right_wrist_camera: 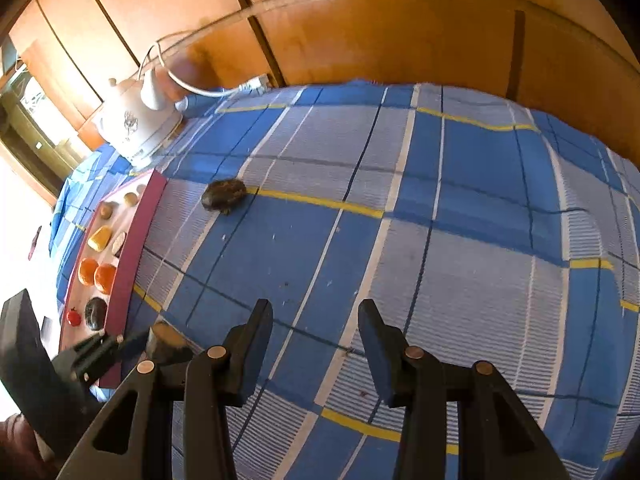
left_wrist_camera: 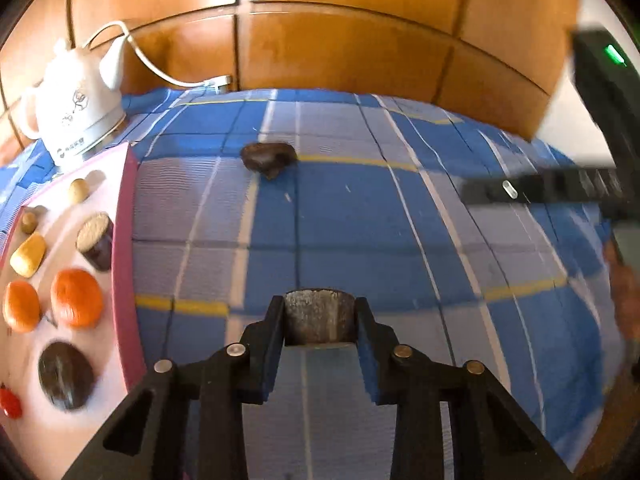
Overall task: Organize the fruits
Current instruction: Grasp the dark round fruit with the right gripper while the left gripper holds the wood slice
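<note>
On the blue checked cloth (left_wrist_camera: 360, 208), near its front edge, the left gripper (left_wrist_camera: 319, 320) has its jaws nearly closed, both pads pressing a dark, flat-topped cylindrical fruit piece (left_wrist_camera: 319, 314) (resting just right of the pink-rimmed tray (left_wrist_camera: 124, 240)). The right gripper (right_wrist_camera: 316, 332) hangs part-open, holding nothing. Farther off lies a dark brown rounded fruit (right_wrist_camera: 223, 196).

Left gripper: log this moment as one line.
left gripper: jaws shut on dark cut fruit piece | right gripper: open, empty | dark fruit: loose on cloth | tray: fruit inside
</note>
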Demonstrator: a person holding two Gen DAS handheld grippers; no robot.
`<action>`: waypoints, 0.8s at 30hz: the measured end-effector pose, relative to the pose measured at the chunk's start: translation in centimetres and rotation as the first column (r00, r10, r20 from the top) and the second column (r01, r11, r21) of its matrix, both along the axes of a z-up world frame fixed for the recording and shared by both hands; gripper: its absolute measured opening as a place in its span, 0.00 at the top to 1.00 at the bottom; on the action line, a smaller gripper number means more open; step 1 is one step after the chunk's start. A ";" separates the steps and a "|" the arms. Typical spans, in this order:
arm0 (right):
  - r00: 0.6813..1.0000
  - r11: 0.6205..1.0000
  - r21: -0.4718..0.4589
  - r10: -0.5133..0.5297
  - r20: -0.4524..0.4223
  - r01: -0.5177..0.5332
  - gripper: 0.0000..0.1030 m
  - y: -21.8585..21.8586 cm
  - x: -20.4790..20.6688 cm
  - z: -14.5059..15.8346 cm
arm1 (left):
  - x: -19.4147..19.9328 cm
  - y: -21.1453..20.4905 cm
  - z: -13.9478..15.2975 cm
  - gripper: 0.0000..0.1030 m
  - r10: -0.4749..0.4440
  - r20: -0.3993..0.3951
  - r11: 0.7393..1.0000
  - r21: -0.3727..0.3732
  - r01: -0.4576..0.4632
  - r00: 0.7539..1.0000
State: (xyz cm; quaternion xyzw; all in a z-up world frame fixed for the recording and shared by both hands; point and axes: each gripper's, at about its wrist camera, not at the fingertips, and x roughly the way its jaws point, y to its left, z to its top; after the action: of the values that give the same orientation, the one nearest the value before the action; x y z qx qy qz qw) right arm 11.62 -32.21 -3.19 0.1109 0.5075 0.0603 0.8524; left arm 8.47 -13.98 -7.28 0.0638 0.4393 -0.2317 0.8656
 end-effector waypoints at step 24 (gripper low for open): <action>0.983 0.983 -0.066 0.167 -0.081 -0.172 0.31 10.9 13.7 -1.6 | -1.6 1.1 -1.6 0.67 -0.025 0.066 0.997 -0.078 0.030 0.998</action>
State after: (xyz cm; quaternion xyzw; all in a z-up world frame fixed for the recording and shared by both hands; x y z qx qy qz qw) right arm 25.30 -21.27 -4.83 0.0386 0.5487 0.1100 0.8279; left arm 6.83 -12.90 -8.87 0.0430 0.4007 -0.2584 0.8779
